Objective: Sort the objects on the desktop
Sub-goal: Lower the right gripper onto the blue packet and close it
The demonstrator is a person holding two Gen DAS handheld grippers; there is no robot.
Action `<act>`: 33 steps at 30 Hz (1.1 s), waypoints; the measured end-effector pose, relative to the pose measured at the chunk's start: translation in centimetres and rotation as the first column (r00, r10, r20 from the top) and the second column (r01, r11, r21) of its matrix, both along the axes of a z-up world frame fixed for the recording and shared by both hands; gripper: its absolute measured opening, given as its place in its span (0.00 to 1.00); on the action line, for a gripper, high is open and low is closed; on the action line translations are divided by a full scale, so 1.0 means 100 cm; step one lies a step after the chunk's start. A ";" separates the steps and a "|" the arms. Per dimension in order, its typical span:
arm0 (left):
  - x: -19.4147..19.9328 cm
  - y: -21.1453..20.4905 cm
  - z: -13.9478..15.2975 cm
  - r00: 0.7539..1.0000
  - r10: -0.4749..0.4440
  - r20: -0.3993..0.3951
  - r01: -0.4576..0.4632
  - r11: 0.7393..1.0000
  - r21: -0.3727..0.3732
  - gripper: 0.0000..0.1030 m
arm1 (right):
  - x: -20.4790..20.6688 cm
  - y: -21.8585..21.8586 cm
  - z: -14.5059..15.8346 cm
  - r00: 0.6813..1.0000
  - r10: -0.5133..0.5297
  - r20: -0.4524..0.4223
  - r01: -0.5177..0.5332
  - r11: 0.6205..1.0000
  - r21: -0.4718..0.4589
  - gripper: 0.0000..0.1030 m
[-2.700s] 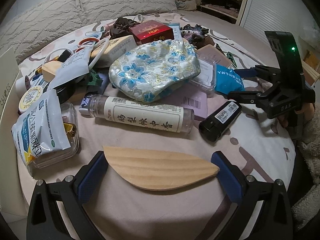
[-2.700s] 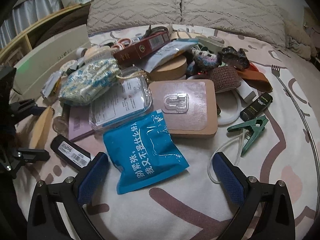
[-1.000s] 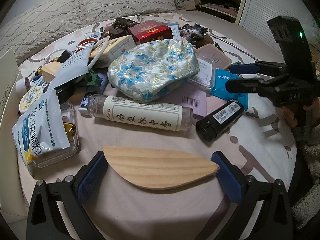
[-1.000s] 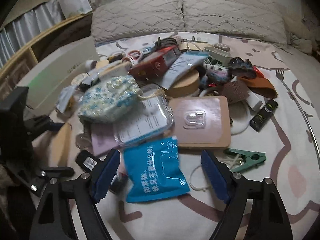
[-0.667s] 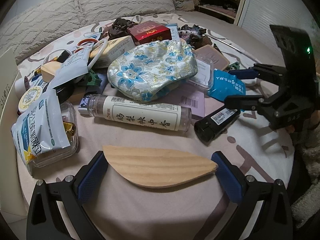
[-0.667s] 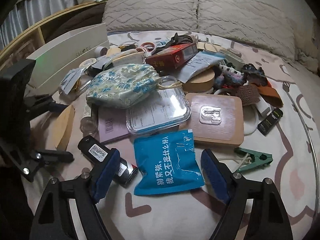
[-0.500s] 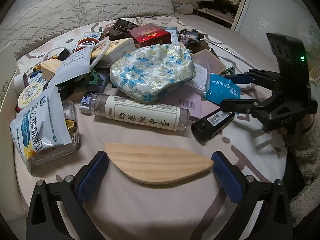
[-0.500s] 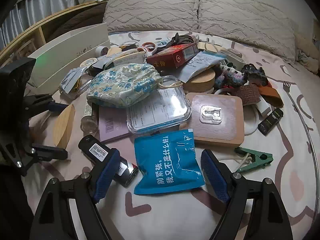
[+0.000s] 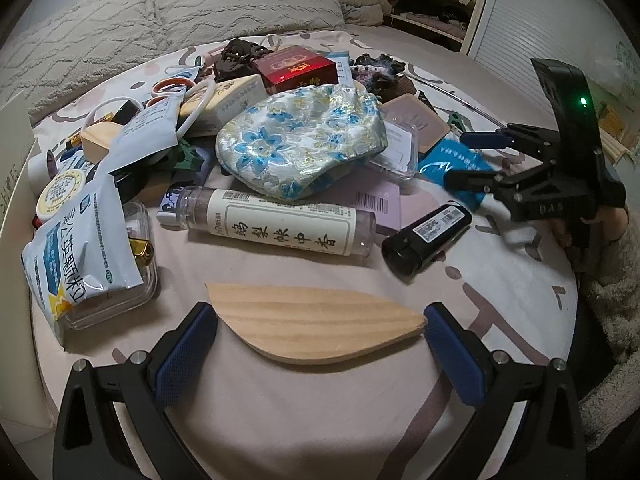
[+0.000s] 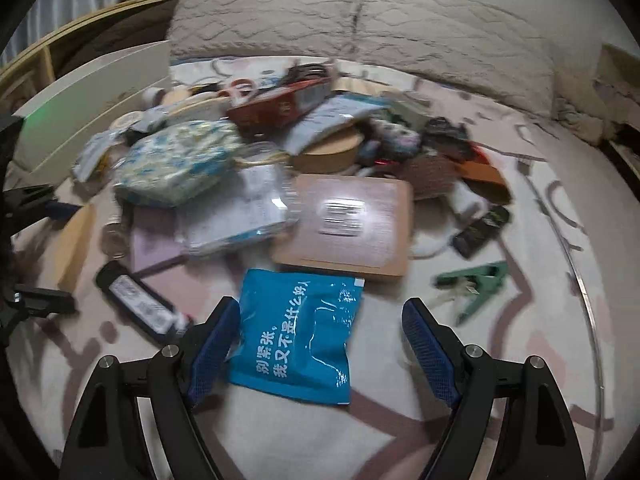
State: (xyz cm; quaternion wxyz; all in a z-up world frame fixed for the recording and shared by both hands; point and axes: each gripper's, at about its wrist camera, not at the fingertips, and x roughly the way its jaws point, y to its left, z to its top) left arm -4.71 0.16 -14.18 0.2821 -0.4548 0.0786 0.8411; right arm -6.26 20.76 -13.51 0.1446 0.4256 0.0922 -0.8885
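Note:
A pile of mixed objects lies on a bed sheet. My left gripper (image 9: 320, 332) is open, its blue pads on either side of a leaf-shaped wooden piece (image 9: 316, 326) that lies flat on the sheet. My right gripper (image 10: 316, 344) is open around a blue snack packet (image 10: 298, 328); it also shows at the right of the left wrist view (image 9: 472, 160), over the same packet (image 9: 452, 160). A black rectangular device (image 9: 428, 236) and a long labelled tube (image 9: 276, 226) lie between the two grippers.
A blue floral pouch (image 9: 304, 144), a red box (image 9: 294, 68), a clear plastic box (image 10: 236, 208), a brown board (image 10: 348, 224) and a green clip (image 10: 476, 280) crowd the sheet. A white box (image 10: 92, 96) stands at the left. Pillows (image 10: 360, 16) lie behind.
My right gripper has swung right and forward so the blue packet now sits between its open jaws. The left gripper and the wooden piece have stayed put.

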 end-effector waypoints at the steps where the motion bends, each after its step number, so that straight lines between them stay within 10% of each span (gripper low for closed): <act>1: 0.000 0.000 0.000 1.000 0.000 0.000 0.000 1.000 -0.001 1.00 | -0.001 0.005 0.000 1.000 -0.011 0.007 0.011 1.000 -0.014 0.81; 18: 0.000 0.000 0.004 1.000 -0.007 -0.014 0.007 1.000 0.003 1.00 | 0.017 -0.007 0.003 0.999 0.005 -0.042 -0.004 1.000 0.018 0.81; 33: -0.004 0.000 0.005 1.000 -0.015 -0.005 0.015 1.000 0.009 1.00 | 0.018 -0.013 -0.004 0.998 0.002 -0.057 0.002 0.998 0.064 0.58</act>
